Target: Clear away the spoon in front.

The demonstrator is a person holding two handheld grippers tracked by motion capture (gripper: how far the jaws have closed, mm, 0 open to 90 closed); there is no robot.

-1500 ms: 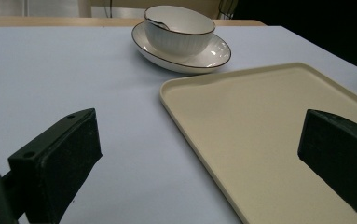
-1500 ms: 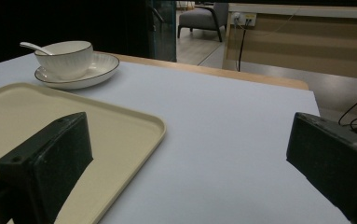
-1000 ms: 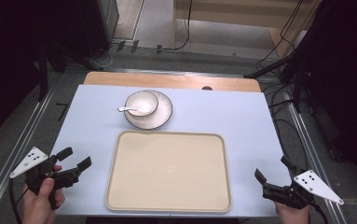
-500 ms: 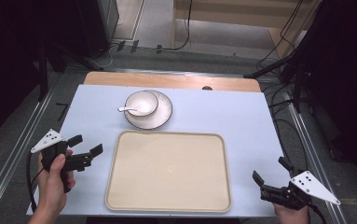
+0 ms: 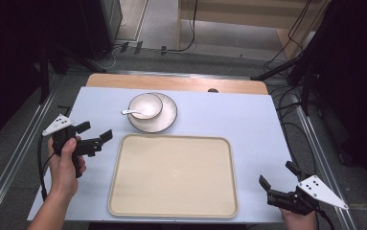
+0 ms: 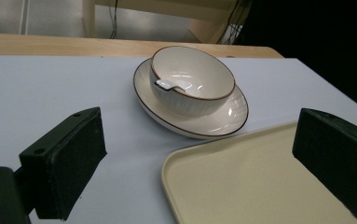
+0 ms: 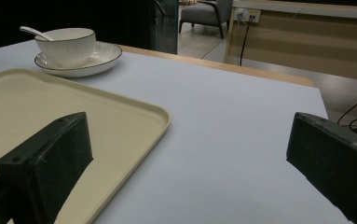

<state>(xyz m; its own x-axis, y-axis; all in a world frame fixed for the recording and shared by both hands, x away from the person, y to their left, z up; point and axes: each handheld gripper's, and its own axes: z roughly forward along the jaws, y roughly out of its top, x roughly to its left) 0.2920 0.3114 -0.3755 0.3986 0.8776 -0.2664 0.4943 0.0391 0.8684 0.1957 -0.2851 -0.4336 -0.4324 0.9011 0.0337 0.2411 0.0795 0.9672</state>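
The work looked barely begun: the white ribbed ceramic bowl with a thin dark rim (image 5: 145, 105) sat in its matching white saucer (image 5: 166, 118) at the far middle of the pale blue tabletop (image 5: 248, 120), untouched, with a white ceramic spoon (image 5: 131, 113) resting inside it, handle pointing over the rim. The left hand-held gripper (image 5: 95, 134) hovered above the tabletop just left of the large cream rectangular plastic tray (image 5: 171, 191), its jaws spread wide and empty, aimed toward the crockery; in the left gripper view the bowl (image 6: 192, 77) and saucer (image 6: 213, 122) stood squarely between the two black jaws but some way ahead, so nothing had been grasped. The right hand-held gripper (image 5: 279, 184) waited at the near right corner of the tabletop, likewise open and holding nothing, just beside the tray's right edge. The tray was bare. By my judgement everything remained to be done: reaching, gripping, and probably moving the bowl set onto the tray. Little stood in the way; the tray's raised near corner (image 6: 171, 163) lay close under the left approach, and the spoon could shift if the bowl were tilted.
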